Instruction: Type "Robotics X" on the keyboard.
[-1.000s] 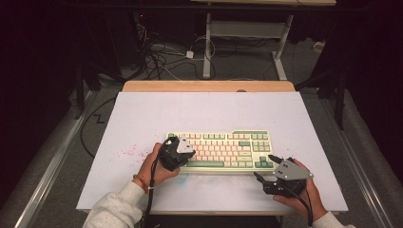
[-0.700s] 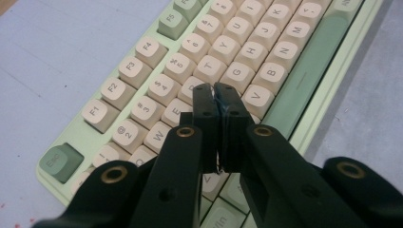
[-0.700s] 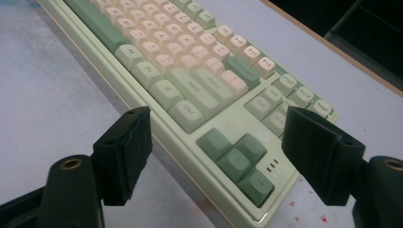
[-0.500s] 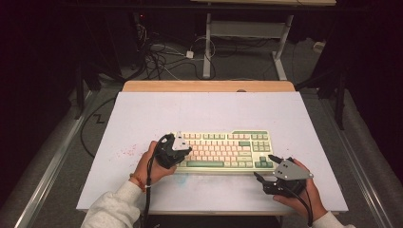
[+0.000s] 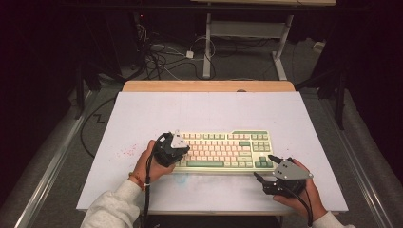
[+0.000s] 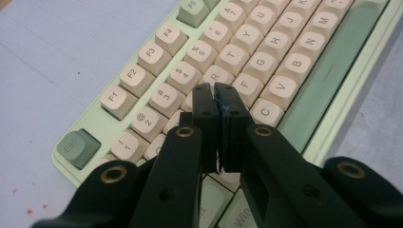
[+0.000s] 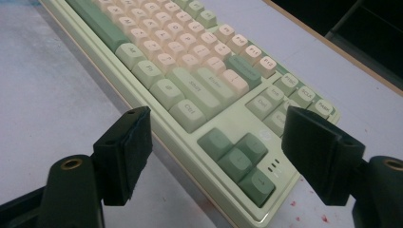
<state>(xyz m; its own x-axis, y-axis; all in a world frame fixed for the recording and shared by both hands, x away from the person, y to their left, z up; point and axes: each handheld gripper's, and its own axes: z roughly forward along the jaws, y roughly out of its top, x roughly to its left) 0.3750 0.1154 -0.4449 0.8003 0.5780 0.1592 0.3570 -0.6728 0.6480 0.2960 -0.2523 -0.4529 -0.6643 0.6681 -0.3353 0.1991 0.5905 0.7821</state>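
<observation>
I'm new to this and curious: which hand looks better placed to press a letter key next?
The left. Its claw is shut to a narrow tip right over the letter keys of the keyboard, near R and F. The right claw stands open off the keyboard's arrow-key corner, above the table.

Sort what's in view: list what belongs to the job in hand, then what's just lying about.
In the job:
- keyboard
- left gripper, shut, tips over the letter keys
- right gripper, open, near the arrow keys

Lying about:
- cables on the floor
- red specks on the table
</observation>
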